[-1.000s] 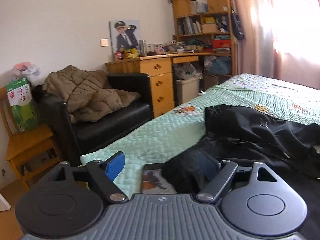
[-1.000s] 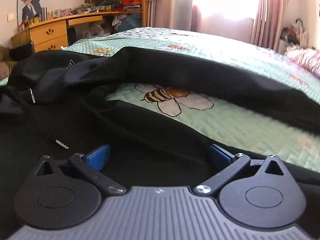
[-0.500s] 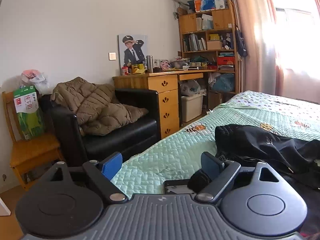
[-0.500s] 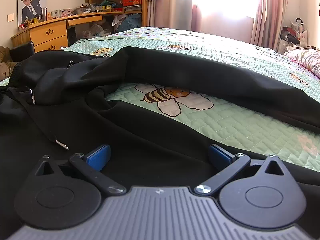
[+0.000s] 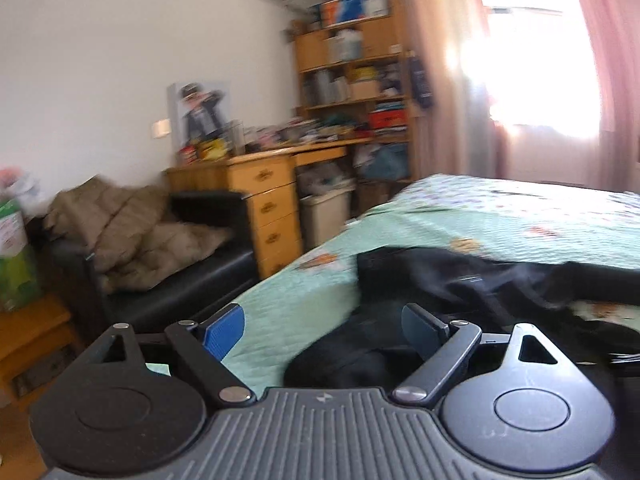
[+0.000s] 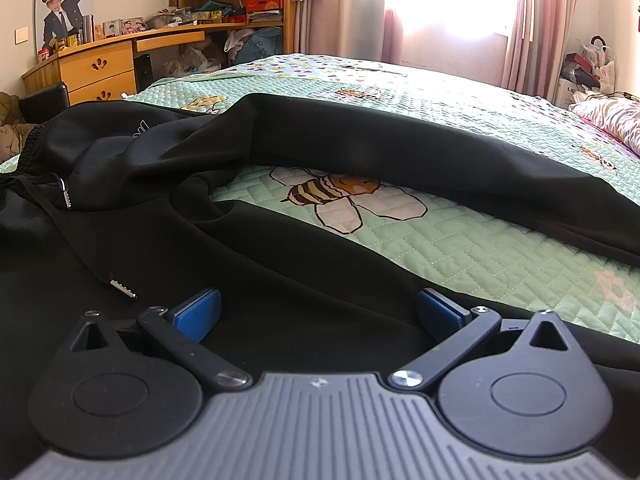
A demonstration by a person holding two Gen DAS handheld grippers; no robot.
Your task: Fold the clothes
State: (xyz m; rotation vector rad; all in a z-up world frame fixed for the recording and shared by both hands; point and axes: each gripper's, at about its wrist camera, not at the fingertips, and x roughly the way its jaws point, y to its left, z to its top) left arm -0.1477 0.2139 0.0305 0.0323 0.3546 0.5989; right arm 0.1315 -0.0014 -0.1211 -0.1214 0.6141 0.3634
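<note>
Black sweatpants (image 6: 280, 240) lie spread across the green quilted bed (image 6: 460, 248), waistband end at the left, two legs running to the right. The legs are parted: a strip of quilt with a printed bee (image 6: 340, 192) shows between them. The far leg (image 6: 400, 148) lies apart from the near one, so the garment is not yet halved lengthwise.

Your right hand-held gripper (image 6: 318, 314) sits low over the near leg, jaws wide apart, blue pads (image 6: 196, 314) clear of the cloth on both sides. Nothing is pinched. A white-tipped drawstring (image 6: 120, 286) trails on the fabric just left of it.

Your left hand-held gripper (image 5: 322, 330) is at the left end of the bed, also spread wide and empty. A dark bunch of cloth (image 5: 344, 356), likely the waistband edge, sits low between the fingers toward the right pad, but neither pad presses on it. This view is motion-blurred; fine detail is unreliable.

Judgement: both grippers are placed at the near edge of the garment, probably to take waistband and leg together and carry the near leg over onto the far one. Risk: the drawstring may snag or fold inside.

Background: sofa (image 5: 180, 280) with brown coat, wooden desk (image 5: 264, 196).
</note>
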